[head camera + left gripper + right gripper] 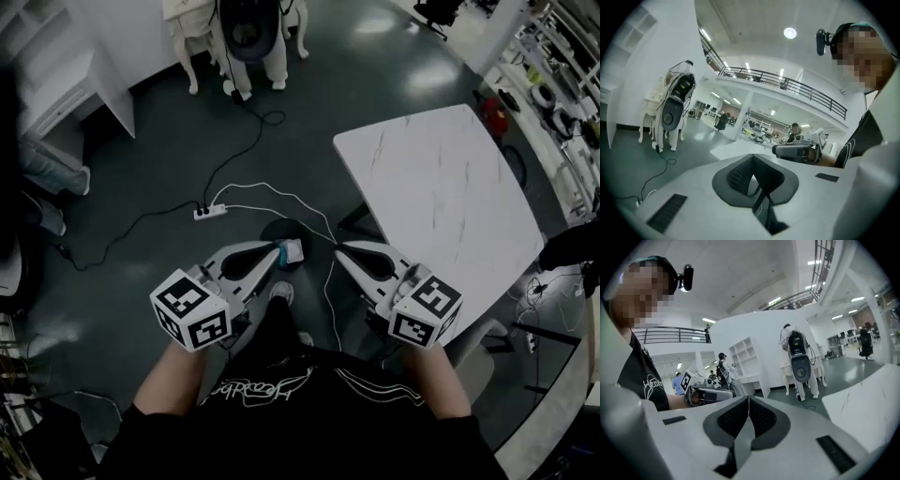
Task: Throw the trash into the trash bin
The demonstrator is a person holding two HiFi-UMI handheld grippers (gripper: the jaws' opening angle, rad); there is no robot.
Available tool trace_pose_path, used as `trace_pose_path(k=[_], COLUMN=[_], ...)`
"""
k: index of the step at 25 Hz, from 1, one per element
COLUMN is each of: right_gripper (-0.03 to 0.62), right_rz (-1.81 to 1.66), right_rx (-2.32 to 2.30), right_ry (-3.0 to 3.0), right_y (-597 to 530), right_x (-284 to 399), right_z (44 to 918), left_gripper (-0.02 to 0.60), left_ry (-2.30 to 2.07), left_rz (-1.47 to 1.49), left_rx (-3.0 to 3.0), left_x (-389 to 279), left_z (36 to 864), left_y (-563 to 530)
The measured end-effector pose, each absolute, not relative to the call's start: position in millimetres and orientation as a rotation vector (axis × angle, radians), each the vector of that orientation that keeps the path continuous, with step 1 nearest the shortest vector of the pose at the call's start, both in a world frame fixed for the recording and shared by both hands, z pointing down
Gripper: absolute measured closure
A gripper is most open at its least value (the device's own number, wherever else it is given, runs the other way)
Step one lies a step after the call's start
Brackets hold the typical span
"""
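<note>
- While a dark grey floor (141, 178) spreads below a railed balcony (787, 86), a white marbled worktop (441, 197) stands on it
- Left of the worktop lie a power strip (210, 213) and trailing cables (272, 114)
- Left tongs (275, 253) and right tongs (339, 251), beside the worktop's near-left edge, are both pressed together, empty
- Trash (292, 251), a small pale-blue piece, sits at a dark round bin's (279, 229) edge left of the worktop; axis too small to read
</note>
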State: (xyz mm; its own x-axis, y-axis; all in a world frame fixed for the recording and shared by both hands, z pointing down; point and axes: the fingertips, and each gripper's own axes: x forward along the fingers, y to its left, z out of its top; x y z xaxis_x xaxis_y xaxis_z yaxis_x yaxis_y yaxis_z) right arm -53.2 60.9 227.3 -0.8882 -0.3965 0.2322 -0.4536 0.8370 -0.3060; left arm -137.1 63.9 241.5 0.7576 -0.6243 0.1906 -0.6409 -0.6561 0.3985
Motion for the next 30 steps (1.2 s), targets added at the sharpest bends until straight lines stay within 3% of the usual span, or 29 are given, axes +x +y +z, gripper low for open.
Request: trace_pose_path(k=[4,11,30], right_gripper=[0.562,0.562,0.563], right_rz=[0.311,0.413,0.412], right_rx=[0.688,0.675,0.744], right_ry=[-2.880,-2.951,-2.971], right_y=[90,114,140], right_x=[-45,-32,-4], right_z=[182,158,158], left_gripper=[0.577,0.577,0.577], left_ry=[-0.964,-0.937,-0.810], left_rz=[0.009,-0.044,-0.003], left_rx=[2.604,2.634,2.679], left_x=[-133,-116,-70], left_z=[192,159,152], left_y=[99,125,137])
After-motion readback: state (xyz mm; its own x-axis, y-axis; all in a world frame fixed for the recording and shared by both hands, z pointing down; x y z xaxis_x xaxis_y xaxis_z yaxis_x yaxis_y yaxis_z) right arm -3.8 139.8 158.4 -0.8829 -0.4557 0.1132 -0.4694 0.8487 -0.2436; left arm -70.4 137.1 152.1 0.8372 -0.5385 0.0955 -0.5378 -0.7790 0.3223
